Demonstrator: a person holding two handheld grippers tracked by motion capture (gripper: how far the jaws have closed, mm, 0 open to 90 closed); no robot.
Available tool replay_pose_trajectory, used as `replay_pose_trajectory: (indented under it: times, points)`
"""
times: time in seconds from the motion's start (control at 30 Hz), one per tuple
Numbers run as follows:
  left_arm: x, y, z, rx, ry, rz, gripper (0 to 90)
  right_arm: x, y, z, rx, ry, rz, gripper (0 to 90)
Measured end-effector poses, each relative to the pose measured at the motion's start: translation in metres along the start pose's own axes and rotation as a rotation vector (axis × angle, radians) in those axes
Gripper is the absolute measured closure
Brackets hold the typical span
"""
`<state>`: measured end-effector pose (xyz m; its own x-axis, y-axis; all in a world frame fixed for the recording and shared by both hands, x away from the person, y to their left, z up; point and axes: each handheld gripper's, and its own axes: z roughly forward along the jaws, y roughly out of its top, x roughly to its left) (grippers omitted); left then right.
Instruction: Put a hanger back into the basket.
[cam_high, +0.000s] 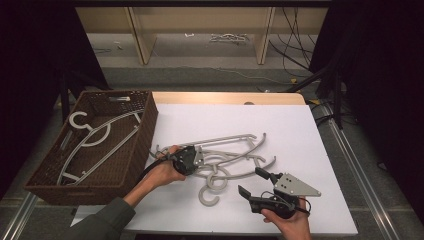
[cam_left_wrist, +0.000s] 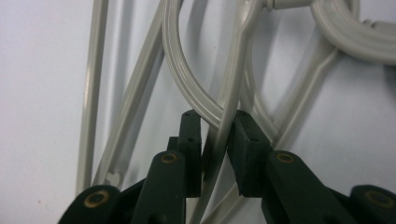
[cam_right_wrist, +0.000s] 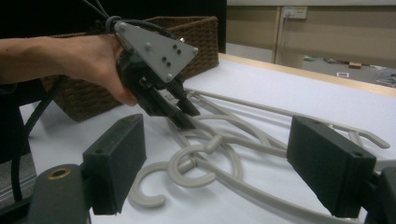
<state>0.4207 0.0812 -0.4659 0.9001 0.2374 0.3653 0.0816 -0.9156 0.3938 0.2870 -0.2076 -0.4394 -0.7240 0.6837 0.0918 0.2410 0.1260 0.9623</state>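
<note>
Roughly three hangers (cam_high: 220, 157) (basket (cam_high: 47, 175): one)

**What the hangers and grippers keep from view**

The tangle of pale grey plastic hangers (cam_high: 220, 155) overlaps so closely in the high view that their number cannot be counted. In the left gripper view, the hanger bars run off the top and bottom edges, and the curved bar (cam_left_wrist: 219, 126) between the black jaws partly disappears behind the pads. The left gripper (cam_right_wrist: 180, 109) covers the bars beneath it in the right gripper view. The brown woven basket (cam_high: 50, 170) has another grey hanger (cam_high: 97, 137) inside, its lower end lost in shadow. The floor clutter beyond the table is too small to identify.
</note>
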Motion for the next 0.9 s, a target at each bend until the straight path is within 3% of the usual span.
replay_pose_trajectory:
  times: [0.13,0.23,0.27,0.37,0.63,0.8,0.87,0.9]
  points:
    - [0.007,0.001,-0.014,-0.067,0.034,-0.041,77.6,0.000,0.000,0.000,-0.013,0.004,0.010,20.8]
    - [0.013,-0.001,-0.022,-0.141,0.023,-0.112,78.9,-0.001,0.000,0.000,-0.001,-0.009,0.004,20.7]
    - [0.014,-0.001,-0.024,-0.178,0.025,-0.153,79.3,0.000,0.000,0.000,0.001,-0.007,0.006,20.8]
    - [0.021,-0.004,-0.033,-0.227,0.018,-0.202,80.8,-0.001,0.000,0.000,-0.004,-0.003,0.004,20.8]
    - [0.033,-0.011,-0.046,-0.341,-0.017,-0.338,81.5,-0.001,-0.001,0.001,-0.009,0.006,0.013,20.8]
    - [0.035,-0.011,-0.057,-0.436,-0.067,-0.430,81.5,-0.001,0.000,0.000,0.007,-0.008,0.004,20.9]
    - [0.034,-0.009,-0.061,-0.464,-0.069,-0.444,81.5,-0.001,0.000,0.000,-0.004,0.000,0.010,20.9]
    - [0.034,-0.009,-0.064,-0.454,-0.052,-0.429,81.5,-0.001,0.000,-0.001,-0.005,0.006,0.011,20.9]
